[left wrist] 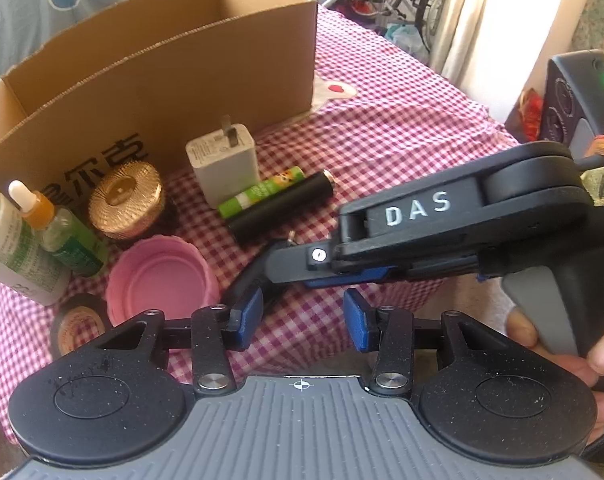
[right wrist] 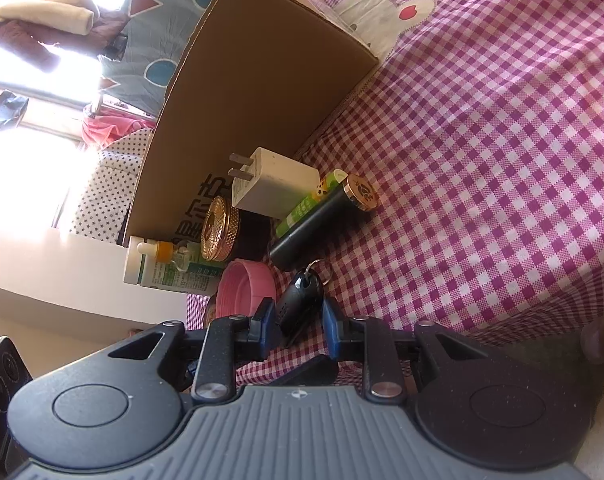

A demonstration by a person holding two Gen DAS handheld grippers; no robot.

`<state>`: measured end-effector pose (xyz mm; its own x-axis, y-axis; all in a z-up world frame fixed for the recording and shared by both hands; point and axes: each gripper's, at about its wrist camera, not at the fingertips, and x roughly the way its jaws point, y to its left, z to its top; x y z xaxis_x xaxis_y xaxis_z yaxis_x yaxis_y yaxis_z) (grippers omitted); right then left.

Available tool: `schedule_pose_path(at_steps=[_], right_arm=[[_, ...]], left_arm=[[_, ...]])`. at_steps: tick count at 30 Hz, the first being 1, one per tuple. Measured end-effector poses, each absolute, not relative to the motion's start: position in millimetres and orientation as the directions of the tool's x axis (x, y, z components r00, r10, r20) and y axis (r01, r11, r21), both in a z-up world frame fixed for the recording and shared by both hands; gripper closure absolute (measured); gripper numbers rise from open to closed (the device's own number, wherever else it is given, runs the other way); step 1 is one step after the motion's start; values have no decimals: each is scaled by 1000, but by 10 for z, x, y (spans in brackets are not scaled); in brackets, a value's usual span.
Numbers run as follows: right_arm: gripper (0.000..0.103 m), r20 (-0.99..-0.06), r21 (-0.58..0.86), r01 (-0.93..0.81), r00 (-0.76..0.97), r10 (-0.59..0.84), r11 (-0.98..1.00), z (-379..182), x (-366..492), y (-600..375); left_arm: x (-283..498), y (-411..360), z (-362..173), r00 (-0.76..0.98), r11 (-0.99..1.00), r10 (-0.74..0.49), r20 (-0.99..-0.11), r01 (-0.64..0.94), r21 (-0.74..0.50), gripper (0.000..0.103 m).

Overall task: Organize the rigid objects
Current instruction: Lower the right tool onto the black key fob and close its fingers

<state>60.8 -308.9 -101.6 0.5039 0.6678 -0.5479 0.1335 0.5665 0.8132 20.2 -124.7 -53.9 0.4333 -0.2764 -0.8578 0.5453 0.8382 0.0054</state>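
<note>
- As the right hand-held gripper (right wrist: 298, 318) brackets the small black plastic key fob with a metal ring (right wrist: 300, 300), the step in hand looks like the pick-up of that fob; its blue pads sit against the fob's flanks, so I judge it pinched, though only lightly seated.
- The fob lies on the pink-and-white checked tablecloth (right wrist: 482, 160) of the table, near the front edge, just beside the pink ribbed plastic lid (right wrist: 244, 286) and in front of the black cylinder with a gold cap (right wrist: 322, 216).
- The left hand-held gripper (left wrist: 302, 318) hovers close by with its jaws spread and nothing between them; the fob's rounded end shows just beyond its left pad.
- The next move calls for a firm squeeze, a straight lift clear of the lid and cylinder, then a carry over the near wall of the open brown cardboard box (left wrist: 150, 64) toward the table's back edge.
- The fob is glossy, teardrop-shaped and narrow, with the ring at its far end; it could swivel or slip between the pads.
- The white wall charger (left wrist: 224, 164) and green glue stick (left wrist: 262, 192) wait in front of the box.
</note>
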Motion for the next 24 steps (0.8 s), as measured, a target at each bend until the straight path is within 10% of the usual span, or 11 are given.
schedule_pose_path(at_steps=[24], right_arm=[[75,-518,838,157,531,670,523,-1088,511,-3279]], left_arm=[[292,-1399,-613,433,825,-190,-881,557,96,48]])
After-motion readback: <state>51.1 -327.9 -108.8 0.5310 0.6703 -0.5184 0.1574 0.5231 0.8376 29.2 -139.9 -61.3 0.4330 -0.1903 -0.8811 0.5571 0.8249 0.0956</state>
